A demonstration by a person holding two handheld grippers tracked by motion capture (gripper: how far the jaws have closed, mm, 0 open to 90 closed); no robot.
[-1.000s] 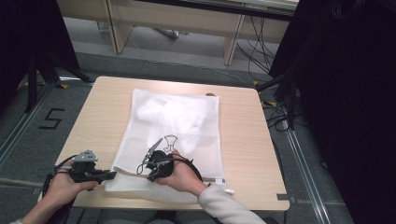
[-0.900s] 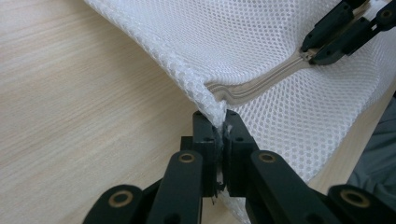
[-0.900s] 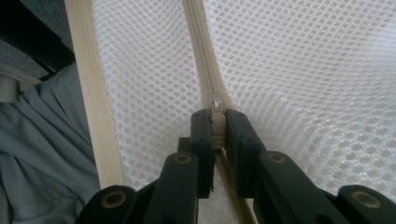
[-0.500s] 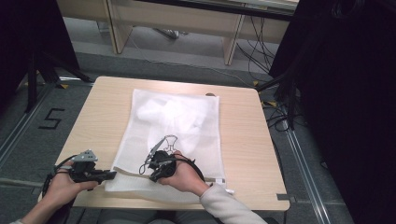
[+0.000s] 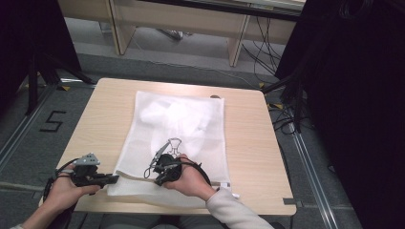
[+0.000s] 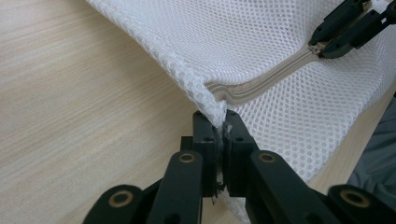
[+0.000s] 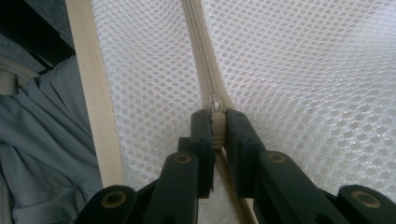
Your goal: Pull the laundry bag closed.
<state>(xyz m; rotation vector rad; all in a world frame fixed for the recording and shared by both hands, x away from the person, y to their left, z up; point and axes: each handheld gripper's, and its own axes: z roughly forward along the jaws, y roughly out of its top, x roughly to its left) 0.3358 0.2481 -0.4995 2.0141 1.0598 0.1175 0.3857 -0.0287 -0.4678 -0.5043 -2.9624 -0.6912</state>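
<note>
Left gripper (image 5: 113, 179): jaws pressed together on the near-left corner of the mesh bag (image 5: 176, 129); in the left gripper view (image 6: 222, 128) a pinch of white netting is caught between the two black pads, just in front of the end of the zipper (image 6: 261, 84).
Right gripper (image 5: 157, 177): jaws brought together on the zipper pull; the right gripper view (image 7: 216, 122) shows the small metal slider (image 7: 215, 103) at the pad tips, with beige tape running between them.
Mesh bag: lies flat on the wooden table (image 5: 267, 157), centre of the top, long side running near to far; near edge close to the table's near edge.
Zipper: beige, runs along the near end of the bag, from the left corner toward the right.
Bag contents: something pale shows through the netting at the far half (image 5: 162, 112); cannot tell what it is.
Hidden: the right hand (image 5: 188, 179) covers most of its gripper's body in the high view; the pads' contact with the pull tab itself is masked by the jaws.
Cut off: both forearms leave the high view at the near edge.
Hard to make out: a thin black looped outline on the bag (image 5: 173, 143), just beyond the right gripper; what it is stays unclear.
</note>
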